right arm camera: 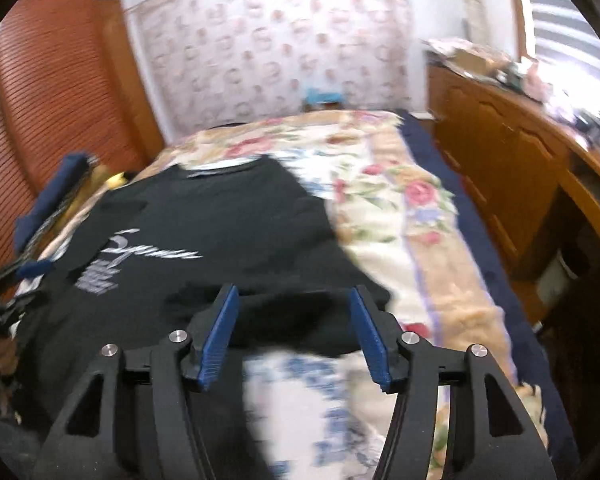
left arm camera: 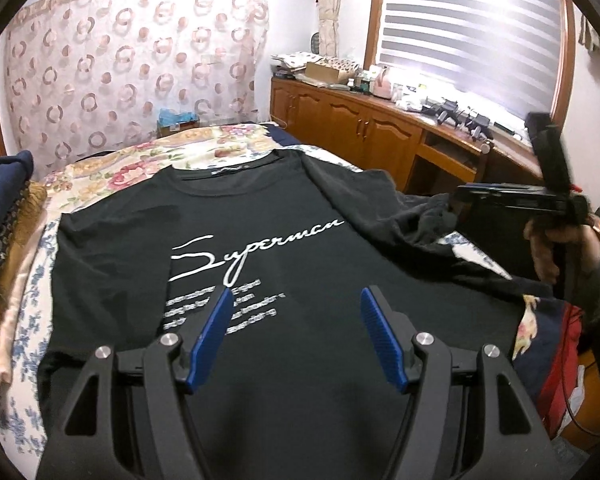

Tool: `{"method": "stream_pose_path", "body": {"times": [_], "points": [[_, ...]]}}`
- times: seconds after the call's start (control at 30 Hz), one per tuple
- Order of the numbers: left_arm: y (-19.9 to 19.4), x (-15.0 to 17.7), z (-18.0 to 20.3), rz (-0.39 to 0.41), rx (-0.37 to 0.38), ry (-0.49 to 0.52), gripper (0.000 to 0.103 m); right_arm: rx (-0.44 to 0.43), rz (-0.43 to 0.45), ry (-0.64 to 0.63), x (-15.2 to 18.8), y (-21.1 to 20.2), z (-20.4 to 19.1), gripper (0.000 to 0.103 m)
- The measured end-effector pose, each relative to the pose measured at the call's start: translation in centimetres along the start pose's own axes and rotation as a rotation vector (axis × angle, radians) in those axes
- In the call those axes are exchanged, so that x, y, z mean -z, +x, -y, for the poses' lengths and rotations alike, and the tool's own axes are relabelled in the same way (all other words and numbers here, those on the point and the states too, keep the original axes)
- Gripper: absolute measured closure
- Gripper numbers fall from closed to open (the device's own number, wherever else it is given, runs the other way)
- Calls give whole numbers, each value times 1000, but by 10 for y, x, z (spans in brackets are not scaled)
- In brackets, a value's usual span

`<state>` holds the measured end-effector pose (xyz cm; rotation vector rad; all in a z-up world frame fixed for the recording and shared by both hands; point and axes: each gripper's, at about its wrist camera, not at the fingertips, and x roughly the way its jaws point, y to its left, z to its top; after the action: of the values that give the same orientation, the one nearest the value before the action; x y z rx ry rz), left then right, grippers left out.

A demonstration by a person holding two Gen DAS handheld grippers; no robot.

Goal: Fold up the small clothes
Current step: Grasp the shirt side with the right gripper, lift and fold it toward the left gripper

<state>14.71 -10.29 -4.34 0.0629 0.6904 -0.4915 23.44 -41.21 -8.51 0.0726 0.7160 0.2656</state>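
**One word legible on the shirt**

The black T-shirt (left arm camera: 284,216) carried a white script word across its chest — "Superman" (left arm camera: 256,248) — clear in the left wrist view. Beneath it ran four short lines of small white print (left arm camera: 224,312), too blurred to read. In the right wrist view the same lettering (right arm camera: 152,250) was smeared — nothing there could be made out.

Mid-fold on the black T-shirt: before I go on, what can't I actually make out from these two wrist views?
- T-shirt small print under the script: left wrist view, too blurred to read.
- T-shirt hem: left wrist view, hidden behind the left hand-held gripper.
- Right sleeve: left wrist view, bunched, its edge unclear.
- Fabric at the right hand-held gripper: right wrist view, motion blur; contact uncertain.
- Cabinet-top clutter: too small, glare.
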Motion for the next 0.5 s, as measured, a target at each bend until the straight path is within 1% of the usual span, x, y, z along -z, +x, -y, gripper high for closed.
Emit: {"method": "stream_pose_path", "body": {"times": [0.07, 0.17, 0.23, 0.37, 0.47, 0.5], "points": [[0, 0, 3, 1, 3, 2, 37, 26, -31, 60, 0, 14, 21, 44], [0, 1, 7, -6, 4, 11, 37, 18, -82, 159, 3, 40, 43, 44], [0, 2, 5, -10, 2, 11, 37, 13, -100, 210, 7, 50, 53, 44], [0, 4, 1, -19, 12, -8, 37, -43, -129, 297, 11, 62, 68, 43], [1, 5, 1, -24, 14, -16, 37, -79, -140, 325, 9, 62, 76, 43], [1, 5, 1, -25, 16, -18, 37, -102, -150, 331, 8, 64, 77, 43]]}}
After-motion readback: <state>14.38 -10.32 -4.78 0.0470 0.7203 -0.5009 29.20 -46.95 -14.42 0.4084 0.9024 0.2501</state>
